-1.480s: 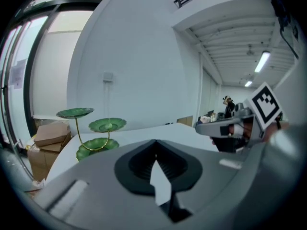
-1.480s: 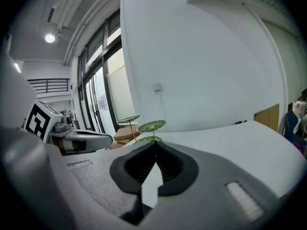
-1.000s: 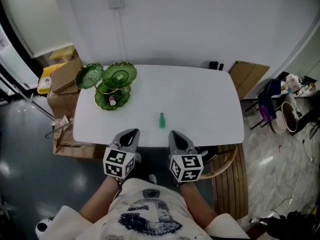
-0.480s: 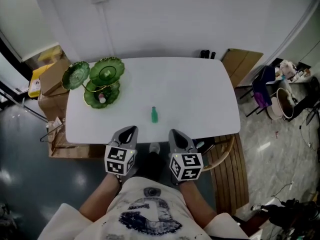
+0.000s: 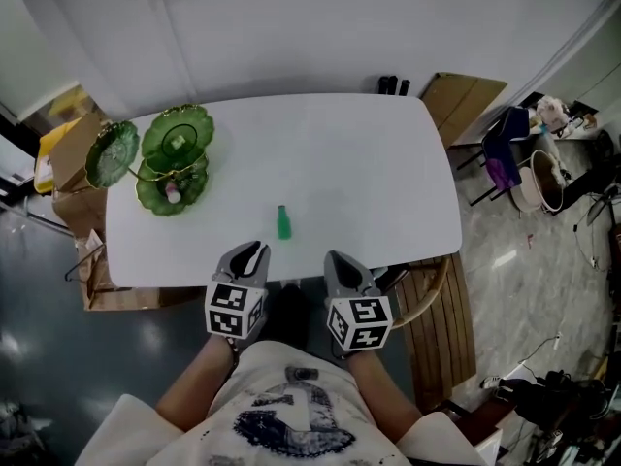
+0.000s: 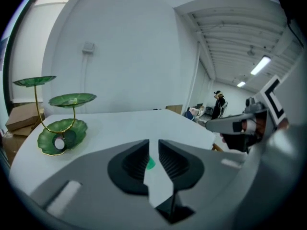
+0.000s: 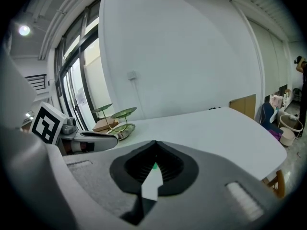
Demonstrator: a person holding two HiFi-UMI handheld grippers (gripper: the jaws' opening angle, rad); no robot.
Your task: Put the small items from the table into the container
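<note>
A white table (image 5: 369, 183) fills the space in front of me, with a plain wall beyond and clutter on the floor to the right. I hold both grippers at the near edge, not yet over the top. The left gripper (image 5: 254, 253) has its jaws opening, a narrow gap between them with nothing inside. Through that gap I only see the bottle (image 5: 283, 222) farther on. The right gripper (image 5: 340, 260) has its jaws together and empty.

I judge this to be the approach, before any pick. The bottle stands upright on the near part of the table, just beyond my left gripper and a little to its right. The stand (image 5: 165, 153) sits at the far left corner, well apart from it. Next I need the left jaws wide enough to pass either side of the bottle. Then comes a reach forward, a closing on its body, and a carry to the far left.

Counted: one table, one green bottle loose on it, one green stand with three leaf dishes, two grippers. One small pale item (image 5: 173, 194) already lies in the lowest dish, possibly another bottle, though it is too small to tell.
</note>
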